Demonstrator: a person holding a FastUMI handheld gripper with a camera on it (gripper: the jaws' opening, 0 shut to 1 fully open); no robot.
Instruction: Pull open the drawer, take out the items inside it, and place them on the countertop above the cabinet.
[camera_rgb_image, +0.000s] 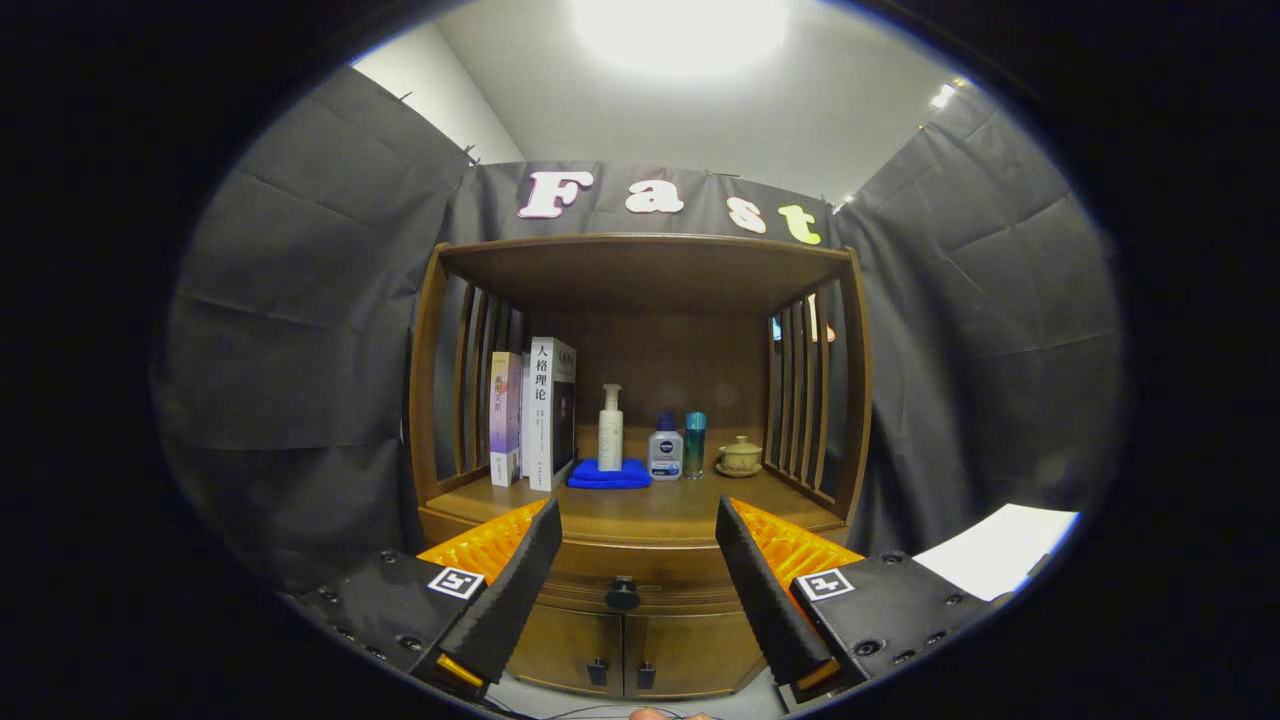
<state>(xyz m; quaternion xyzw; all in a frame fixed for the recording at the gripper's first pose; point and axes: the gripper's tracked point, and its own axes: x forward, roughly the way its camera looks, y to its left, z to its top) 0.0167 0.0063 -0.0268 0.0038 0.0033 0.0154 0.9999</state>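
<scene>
My jaws gape wide, far from the closed wooden drawer's small dark round knob; closing off-centre would slip.

Wooden drawer shut flush in the cabinet, dark round knob centred between the spread fingers, countertop just above.

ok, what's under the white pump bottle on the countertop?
The white pump bottle stands on a folded blue cloth, which lies on the wooden countertop. Anything beneath the cloth is covered. The gripper is open, its fingers apart short of the closed drawer's dark round knob.
</scene>
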